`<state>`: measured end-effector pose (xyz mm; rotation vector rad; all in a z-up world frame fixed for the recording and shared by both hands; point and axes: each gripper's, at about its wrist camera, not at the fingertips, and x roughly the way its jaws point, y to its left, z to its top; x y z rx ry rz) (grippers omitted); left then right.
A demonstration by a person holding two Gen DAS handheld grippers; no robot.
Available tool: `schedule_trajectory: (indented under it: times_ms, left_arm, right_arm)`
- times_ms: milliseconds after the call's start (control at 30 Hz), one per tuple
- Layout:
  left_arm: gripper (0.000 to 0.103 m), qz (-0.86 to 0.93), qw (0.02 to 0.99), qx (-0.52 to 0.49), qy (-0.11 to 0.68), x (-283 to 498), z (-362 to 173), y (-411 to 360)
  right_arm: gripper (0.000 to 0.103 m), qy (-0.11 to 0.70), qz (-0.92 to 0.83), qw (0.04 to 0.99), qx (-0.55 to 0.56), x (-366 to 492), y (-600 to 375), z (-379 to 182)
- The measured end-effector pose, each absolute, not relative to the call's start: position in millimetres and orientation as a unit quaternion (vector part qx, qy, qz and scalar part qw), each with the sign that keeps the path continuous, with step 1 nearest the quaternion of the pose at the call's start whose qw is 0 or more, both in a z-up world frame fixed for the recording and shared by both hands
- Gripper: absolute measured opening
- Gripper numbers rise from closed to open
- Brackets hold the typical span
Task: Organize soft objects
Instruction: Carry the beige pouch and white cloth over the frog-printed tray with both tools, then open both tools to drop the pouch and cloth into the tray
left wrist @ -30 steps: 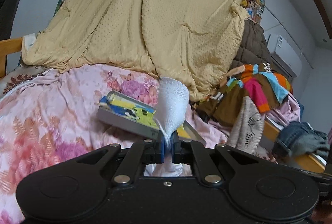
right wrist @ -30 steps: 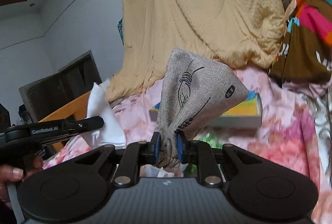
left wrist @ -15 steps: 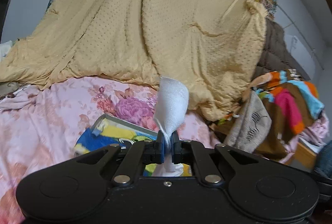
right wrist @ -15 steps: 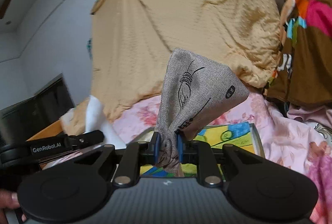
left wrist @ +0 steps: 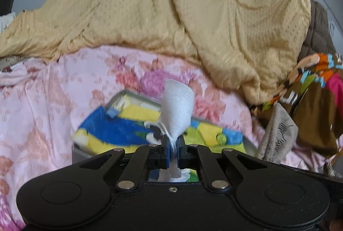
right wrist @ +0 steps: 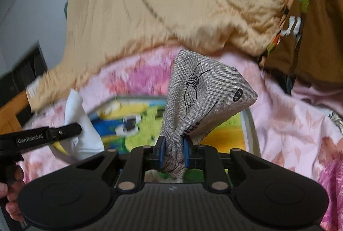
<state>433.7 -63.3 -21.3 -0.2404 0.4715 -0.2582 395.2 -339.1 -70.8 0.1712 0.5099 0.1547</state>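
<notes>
My left gripper [left wrist: 173, 145] is shut on a white gauze cloth [left wrist: 177, 110] that stands up from the jaws. My right gripper [right wrist: 172, 150] is shut on a grey linen pouch [right wrist: 203, 100] with black line drawings. Both hang over a flat box with a bright yellow, blue and green cartoon lid [left wrist: 128, 123], which also shows in the right wrist view [right wrist: 133, 121]. The left gripper [right wrist: 70, 130] with the white cloth [right wrist: 80, 128] appears at the left of the right wrist view. The grey pouch [left wrist: 276, 134] shows at the right of the left wrist view.
The box lies on a pink floral bedspread [left wrist: 42, 102]. A big tan quilt [left wrist: 171, 6] is heaped behind it. A brown, orange and pink garment [left wrist: 317, 98] lies at the right. A wooden bed frame [right wrist: 12, 106] shows at far left.
Both grippers have moved forward and tipped down over the cartoon box, which now fills more of each view. Both still hold their cloths.
</notes>
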Motion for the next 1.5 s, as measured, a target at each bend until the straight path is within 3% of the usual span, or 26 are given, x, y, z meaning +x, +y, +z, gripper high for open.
schedule_trajectory:
  times_ms: [433, 600, 700, 767, 867, 1067, 1367, 1500]
  left_arm:
    - [0.006, -0.103, 0.944, -0.096, 0.299, 437, -72, -62]
    - [0.01, -0.1, 0.942, -0.099, 0.305, 438, -75, -58]
    - [0.019, -0.099, 0.941, -0.092, 0.31, 437, -72, -58]
    - [0.037, -0.096, 0.939, -0.09, 0.318, 435, -66, -59]
    - [0.053, -0.083, 0.94, -0.095, 0.316, 427, -53, -59]
    - [0.073, -0.076, 0.954, -0.1, 0.271, 394, -21, -58]
    - [0.089, -0.078, 0.974, -0.087, 0.195, 323, 33, -60]
    - [0.095, -0.076, 0.981, -0.071, 0.166, 294, 51, -64]
  right_arm:
    - [0.022, 0.297, 0.066, 0.952, -0.007, 400, -316, -99]
    - [0.033, 0.307, 0.068, 0.949, -0.008, 402, -316, -97]
    - [0.044, 0.315, 0.07, 0.946, -0.021, 401, -312, -92]
    - [0.06, 0.315, 0.072, 0.946, -0.026, 398, -310, -87]
    - [0.068, 0.318, 0.072, 0.945, -0.024, 392, -311, -77]
    - [0.087, 0.277, 0.071, 0.958, 0.014, 362, -321, -45]
    - [0.102, 0.177, 0.054, 0.982, 0.029, 297, -322, 11]
    - [0.103, 0.148, 0.052, 0.987, 0.028, 275, -322, 24]
